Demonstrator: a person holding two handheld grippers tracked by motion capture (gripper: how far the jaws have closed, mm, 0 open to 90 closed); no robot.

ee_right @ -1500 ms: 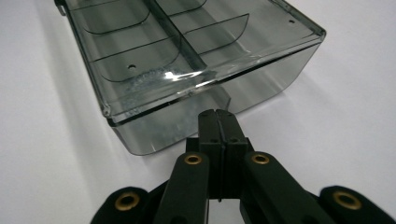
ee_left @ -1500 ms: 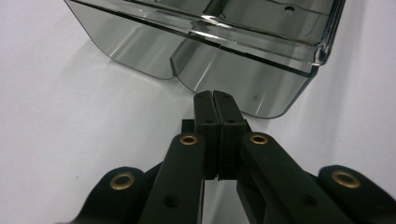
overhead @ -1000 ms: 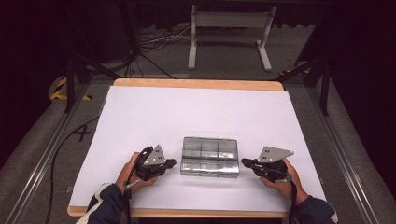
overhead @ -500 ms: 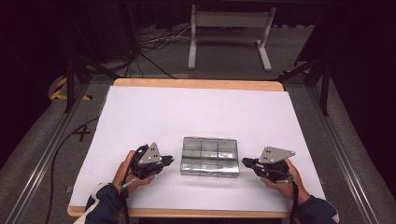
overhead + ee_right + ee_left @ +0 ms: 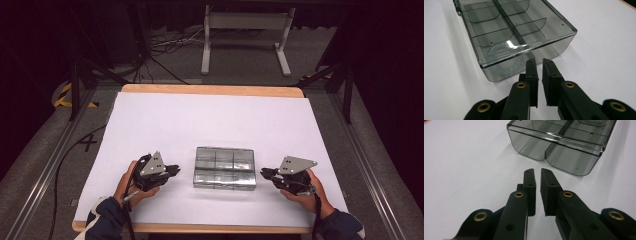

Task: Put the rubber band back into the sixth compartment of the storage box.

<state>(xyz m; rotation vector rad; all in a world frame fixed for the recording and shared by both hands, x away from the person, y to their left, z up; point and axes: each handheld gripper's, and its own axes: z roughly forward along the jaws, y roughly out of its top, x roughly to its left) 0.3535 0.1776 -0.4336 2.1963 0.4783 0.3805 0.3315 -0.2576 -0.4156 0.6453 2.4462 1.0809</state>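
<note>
High view first: a smoke-grey clear plastic organiser box [image 5: 224, 168] is seen lying flat on the white bench [image 5: 215, 125], toward the bench's near edge and midway between its sides. Divided compartments are visible through its closed lid in the right gripper view [image 5: 506, 32]; whether anything lies in them cannot be told. The box is judged light, rigid and thin-walled, with smooth, glossy faces that may slip under a pinch and could crack if squeezed hard. A projecting lid lip runs along the short ends, and this rim, or the end wall just beneath it, is judged the best place for a hold, one end for each side. The left tongs [image 5: 172, 171] are held just beside the box's left end, jaws nearly closed with a narrow gap, holding nothing. The right tongs [image 5: 264, 174] are placed almost touching the box's right end, likewise nearly closed and empty.
</note>
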